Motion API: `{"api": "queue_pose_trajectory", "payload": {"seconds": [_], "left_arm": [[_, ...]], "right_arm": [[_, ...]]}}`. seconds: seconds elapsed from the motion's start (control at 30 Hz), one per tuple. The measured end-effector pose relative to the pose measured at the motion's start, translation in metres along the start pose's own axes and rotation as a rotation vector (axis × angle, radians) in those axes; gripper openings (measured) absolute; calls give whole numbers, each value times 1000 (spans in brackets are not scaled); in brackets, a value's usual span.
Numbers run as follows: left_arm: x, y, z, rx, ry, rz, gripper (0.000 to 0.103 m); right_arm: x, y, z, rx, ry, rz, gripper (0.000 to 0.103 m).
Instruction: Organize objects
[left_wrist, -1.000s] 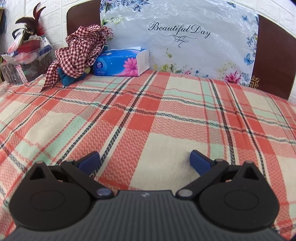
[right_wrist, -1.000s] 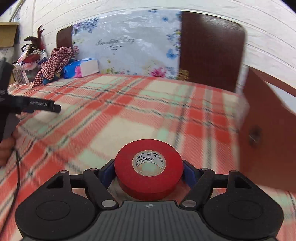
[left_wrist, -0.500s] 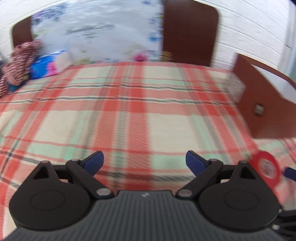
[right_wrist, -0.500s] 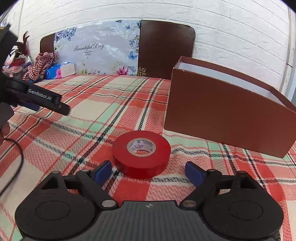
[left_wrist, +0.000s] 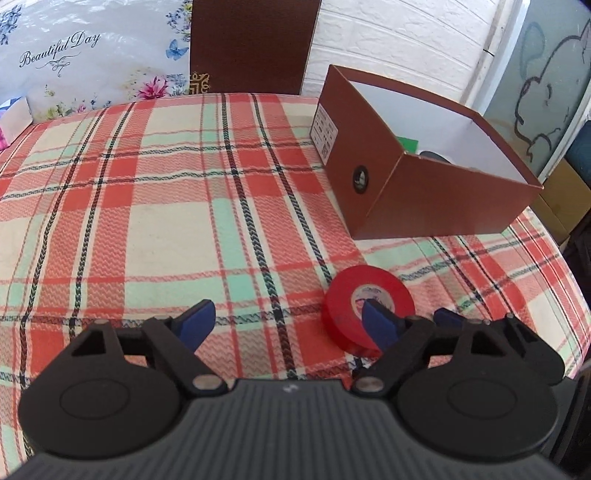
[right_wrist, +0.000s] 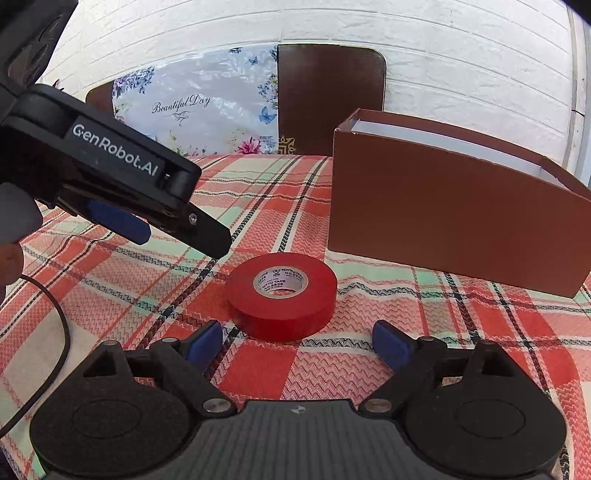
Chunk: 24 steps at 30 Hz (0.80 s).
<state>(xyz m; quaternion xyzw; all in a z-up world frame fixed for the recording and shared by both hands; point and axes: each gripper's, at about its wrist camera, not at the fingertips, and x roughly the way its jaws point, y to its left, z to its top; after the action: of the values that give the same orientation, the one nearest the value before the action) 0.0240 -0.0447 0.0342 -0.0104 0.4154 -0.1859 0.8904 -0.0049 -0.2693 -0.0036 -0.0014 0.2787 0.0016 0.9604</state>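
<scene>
A red roll of tape (right_wrist: 280, 295) lies flat on the plaid tablecloth, just ahead of my right gripper (right_wrist: 297, 341), which is open and empty. In the left wrist view the tape (left_wrist: 343, 306) sits at the lower right, partly behind one blue fingertip. My left gripper (left_wrist: 286, 319) is open and empty, to the left of the tape; it also shows in the right wrist view (right_wrist: 122, 221). An open brown box (left_wrist: 424, 192) stands beyond the tape, with dark and green items inside; it also shows in the right wrist view (right_wrist: 443, 218).
A floral "Beautiful Day" board (right_wrist: 192, 110) and a dark brown panel (left_wrist: 251, 44) lean on the white brick wall at the back. The table's right edge (left_wrist: 576, 295) falls off near the box. A black cable (right_wrist: 55, 314) hangs at the left.
The left gripper swung right, from the tissue box and checked cloth to face the brown box and tape. The right gripper let go of the tape, opened and backed off a little.
</scene>
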Motion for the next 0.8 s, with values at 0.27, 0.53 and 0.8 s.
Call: {"api": "queue_pose_trajectory", "payload": {"seconds": [0.27,0.53,0.8], "left_arm": [[7,5,3,-50,50,-61,81],[26,-17,10,4,91,-87,65],[35,-32,16,20,120,-80,33]], "right_arm": [[2,0,0,-4,0,-4,90],[12,0,10,-9,30,6,90],[13,8,16,-55,-16,29,71]]}}
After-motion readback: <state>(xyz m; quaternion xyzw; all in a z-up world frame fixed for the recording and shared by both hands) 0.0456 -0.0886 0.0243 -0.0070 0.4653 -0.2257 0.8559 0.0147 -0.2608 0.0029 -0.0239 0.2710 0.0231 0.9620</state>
